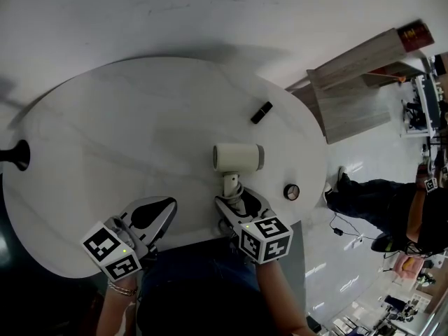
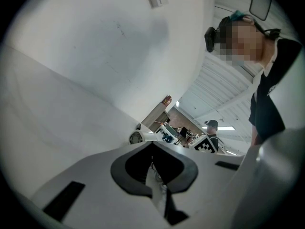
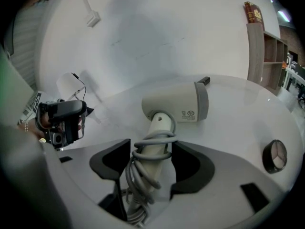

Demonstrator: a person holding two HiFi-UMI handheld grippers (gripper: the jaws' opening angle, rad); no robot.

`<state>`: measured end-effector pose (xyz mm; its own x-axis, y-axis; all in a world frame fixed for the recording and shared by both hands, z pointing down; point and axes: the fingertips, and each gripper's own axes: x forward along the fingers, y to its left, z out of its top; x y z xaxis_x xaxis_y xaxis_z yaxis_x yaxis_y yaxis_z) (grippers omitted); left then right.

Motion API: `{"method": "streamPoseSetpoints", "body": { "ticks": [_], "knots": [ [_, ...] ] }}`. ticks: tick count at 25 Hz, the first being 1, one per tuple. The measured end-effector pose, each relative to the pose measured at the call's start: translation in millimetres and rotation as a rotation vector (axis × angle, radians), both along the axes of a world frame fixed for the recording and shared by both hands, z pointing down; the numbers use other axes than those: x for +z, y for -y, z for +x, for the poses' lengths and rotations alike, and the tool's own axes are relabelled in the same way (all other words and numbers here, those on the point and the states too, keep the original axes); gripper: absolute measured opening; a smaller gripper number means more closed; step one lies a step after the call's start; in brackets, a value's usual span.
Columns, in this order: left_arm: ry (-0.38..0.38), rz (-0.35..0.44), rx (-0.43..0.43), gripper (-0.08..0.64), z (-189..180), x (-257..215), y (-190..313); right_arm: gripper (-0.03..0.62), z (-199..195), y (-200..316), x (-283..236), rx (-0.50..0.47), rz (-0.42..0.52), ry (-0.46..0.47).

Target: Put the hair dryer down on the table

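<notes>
Right gripper view: right claw (image 3: 150,147) is pinching the cord-wrapped handle of the hair dryer (image 3: 177,104), its barrel lying low over the surface (image 3: 238,118), near the person's edge. Likely handling: light, rigid plastic and top-heavy, with loose cord coils making the grip slippery. Left claw (image 2: 152,144) is sitting pressed together, empty. Plug end is cut off, and barrel-to-surface contact is proving hard to judge.
</notes>
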<state>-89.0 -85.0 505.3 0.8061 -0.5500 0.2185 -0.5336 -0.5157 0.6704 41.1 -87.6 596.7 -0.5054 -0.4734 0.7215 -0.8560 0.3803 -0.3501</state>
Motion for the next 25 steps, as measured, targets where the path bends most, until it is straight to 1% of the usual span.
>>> {"method": "streamPoseSetpoints", "body": {
  "ticks": [5,9,13,18,22,25],
  "knots": [
    [0.018,0.01,-0.005,0.008,-2.0,0.6,-1.1,0.301,-1.5,-3.3,-1.7,-0.002,-0.01,-0.005],
    [0.046,0.018,0.005,0.008,-1.5,2.3,-4.7,0.301,3.8,-7.8,-7.2,-0.012,-0.01,-0.054],
    [0.049,0.027,0.006,0.008,-0.1,0.7,-6.6,0.301,10.5,-7.3,-19.8,0.008,0.032,-0.062],
    [0.049,0.036,0.009,0.008,4.9,-4.8,-8.2,0.298,15.6,-1.5,-39.3,0.007,0.088,-0.044],
    [0.062,0.048,0.006,0.008,10.7,-8.5,-6.9,0.253,21.4,4.1,-51.1,-0.006,0.132,-0.035],
    [0.072,0.059,-0.012,0.008,13.3,-12.7,-6.5,0.219,22.5,7.1,-60.3,-0.022,0.16,-0.013]
  ]
}}
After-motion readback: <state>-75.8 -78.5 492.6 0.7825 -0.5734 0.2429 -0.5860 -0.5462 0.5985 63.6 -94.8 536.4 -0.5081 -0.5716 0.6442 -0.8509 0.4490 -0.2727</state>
